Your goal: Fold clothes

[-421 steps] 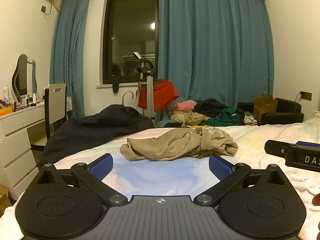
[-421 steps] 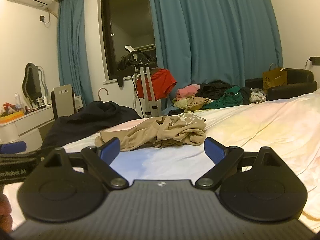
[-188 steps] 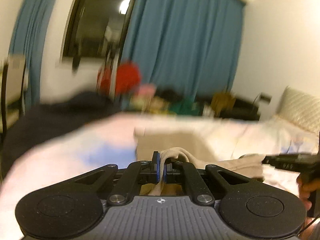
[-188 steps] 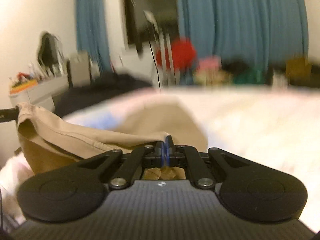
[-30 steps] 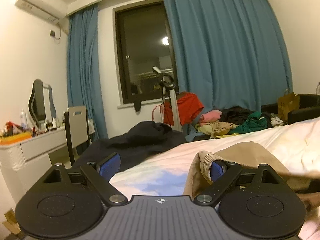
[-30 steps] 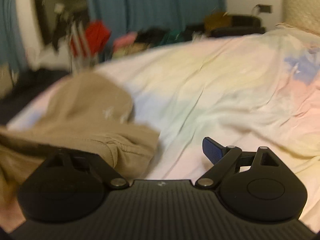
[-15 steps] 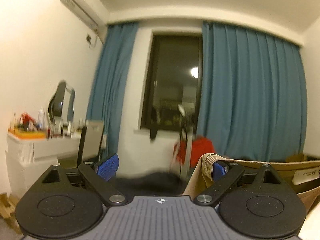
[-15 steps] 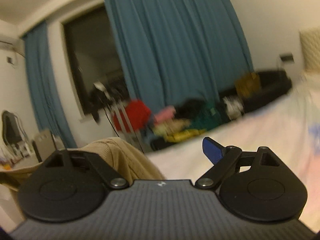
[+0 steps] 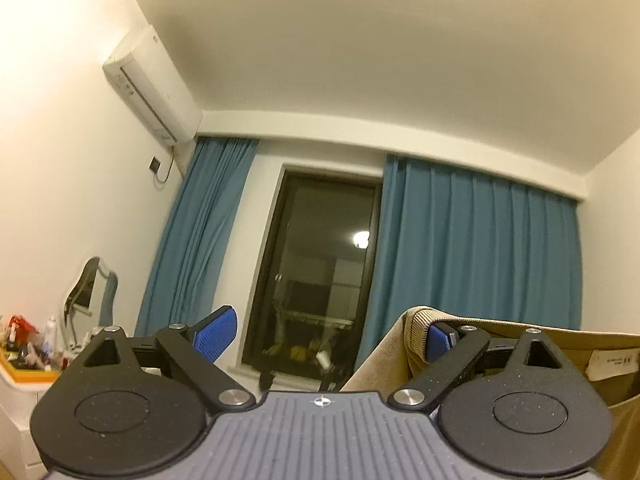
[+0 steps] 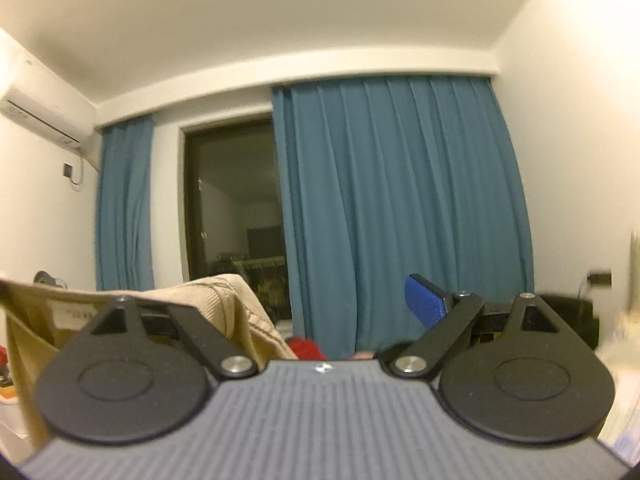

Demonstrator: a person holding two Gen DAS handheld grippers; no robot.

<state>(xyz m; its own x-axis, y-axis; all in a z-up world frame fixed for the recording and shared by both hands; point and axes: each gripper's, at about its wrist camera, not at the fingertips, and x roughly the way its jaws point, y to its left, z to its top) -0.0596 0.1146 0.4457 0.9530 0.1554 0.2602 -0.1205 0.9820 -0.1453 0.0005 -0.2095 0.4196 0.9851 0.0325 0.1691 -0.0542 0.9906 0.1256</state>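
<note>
While both tools stand wide, a tan garment (image 9: 472, 328) hangs hooked over one finger of the left tool (image 9: 324, 336) and the right tool (image 10: 320, 304). Spreading step, I judge. Next, lay it flat on the bed.

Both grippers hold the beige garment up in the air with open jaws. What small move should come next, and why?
Probably lower both hands and lay the garment flat on the bed. It only hangs hooked over one finger of the left gripper and one of the right gripper, jaws wide, stretched between them, so it could slip off. The bed itself is out of view.

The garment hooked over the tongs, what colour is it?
Tan, with a ribbed hem; the garment shows best in the left wrist view.
</note>
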